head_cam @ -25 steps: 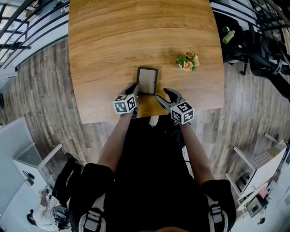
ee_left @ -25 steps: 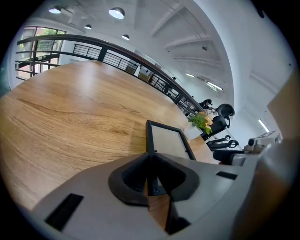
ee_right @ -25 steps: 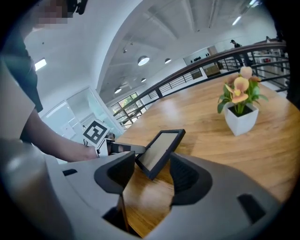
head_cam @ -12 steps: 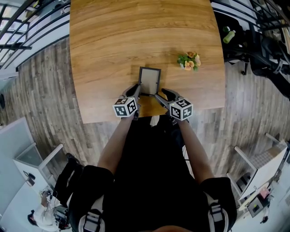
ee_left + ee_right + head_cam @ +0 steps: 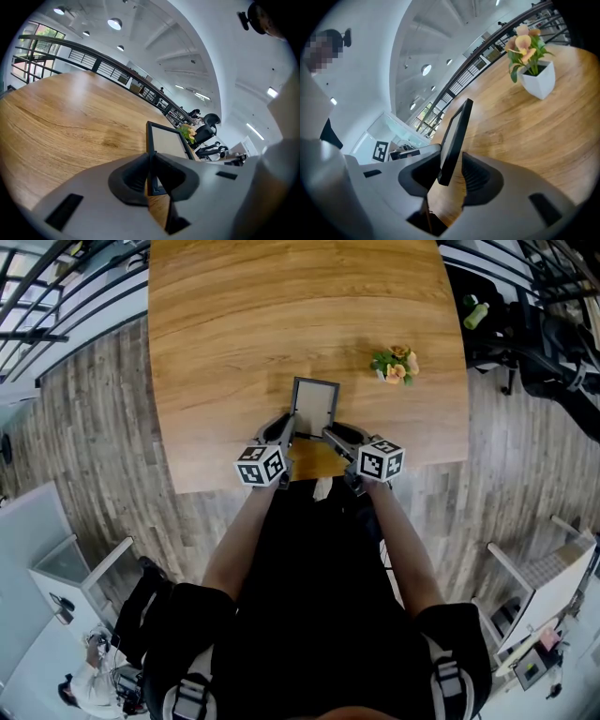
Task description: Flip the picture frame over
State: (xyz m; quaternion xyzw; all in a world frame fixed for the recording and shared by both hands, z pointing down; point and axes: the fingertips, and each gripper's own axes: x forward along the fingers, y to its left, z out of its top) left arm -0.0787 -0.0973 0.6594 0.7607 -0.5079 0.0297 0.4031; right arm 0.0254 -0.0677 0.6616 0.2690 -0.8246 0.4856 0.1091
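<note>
A small dark picture frame (image 5: 314, 401) with a pale grey panel sits near the front edge of the wooden table (image 5: 234, 324), its near edge lifted. My left gripper (image 5: 289, 428) is shut on the frame's near left corner; in the left gripper view the frame (image 5: 166, 139) stands up out of the pinched jaws (image 5: 152, 172). My right gripper (image 5: 330, 435) straddles the near right corner. Its jaws are closing around the frame's edge (image 5: 454, 133), and a gap still shows beside the right pad (image 5: 474, 174).
A small white pot of orange flowers (image 5: 395, 365) stands on the table to the right of the frame, also in the right gripper view (image 5: 532, 63). Office chairs (image 5: 553, 343) and a green bottle (image 5: 473, 315) lie beyond the table's right edge. The table's front edge runs just below both grippers.
The left gripper has lifted the frame's near edge a little. The right gripper has rolled and moved in over the frame's right corner, its jaws narrowing.
</note>
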